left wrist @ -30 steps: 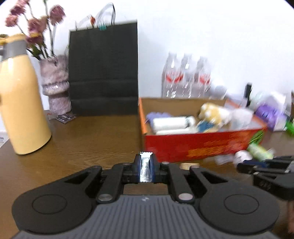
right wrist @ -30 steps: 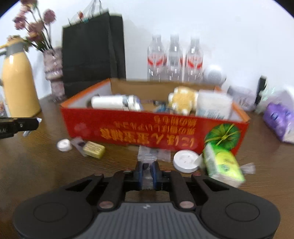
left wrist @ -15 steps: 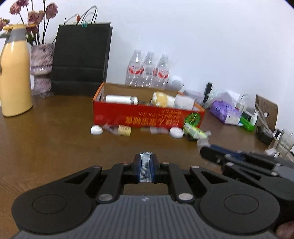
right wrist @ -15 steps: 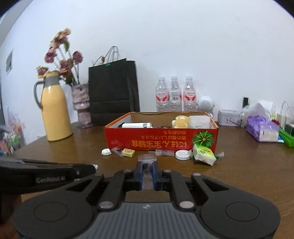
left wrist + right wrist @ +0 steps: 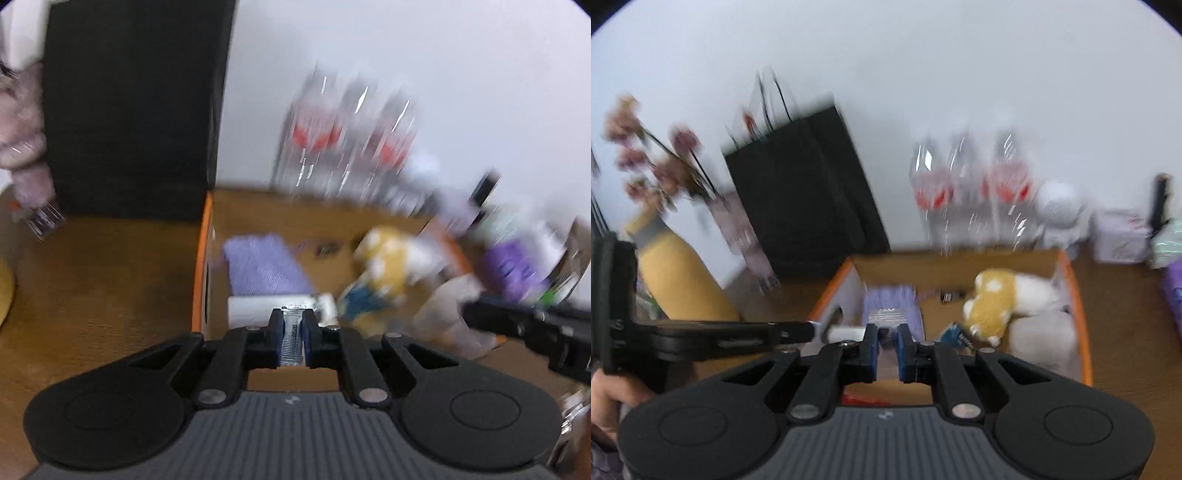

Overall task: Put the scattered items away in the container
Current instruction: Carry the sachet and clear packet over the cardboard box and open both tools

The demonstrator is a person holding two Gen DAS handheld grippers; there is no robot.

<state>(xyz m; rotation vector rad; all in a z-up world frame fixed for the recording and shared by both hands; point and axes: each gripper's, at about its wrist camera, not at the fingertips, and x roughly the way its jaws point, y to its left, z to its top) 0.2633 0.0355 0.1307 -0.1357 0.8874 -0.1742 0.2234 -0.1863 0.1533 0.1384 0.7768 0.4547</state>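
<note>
Both grippers moved from table to above cardboard box (image 5: 202,258); left jaws clamped on foil sachet (image 5: 293,338), right on clear packet (image 5: 886,334).

We're seeing a wood-grain table top (image 5: 103,280), brown and fairly matt. The box (image 5: 1075,295) looks like plain cardboard inside with a glossy orange rim. The left gripper (image 5: 293,336) is matt black plastic with a ribbed grey body, pinching a shiny crinkly foil sachet (image 5: 293,332); the right gripper (image 5: 886,349) is the same plastic. The plush toy (image 5: 997,299) is fuzzy cloth, the purple pack (image 5: 264,264) soft-looking. The bag (image 5: 809,195) is matt black paper, the water bottles (image 5: 964,192) clear glossy plastic, and the yellow jug (image 5: 676,280) smooth.
</note>
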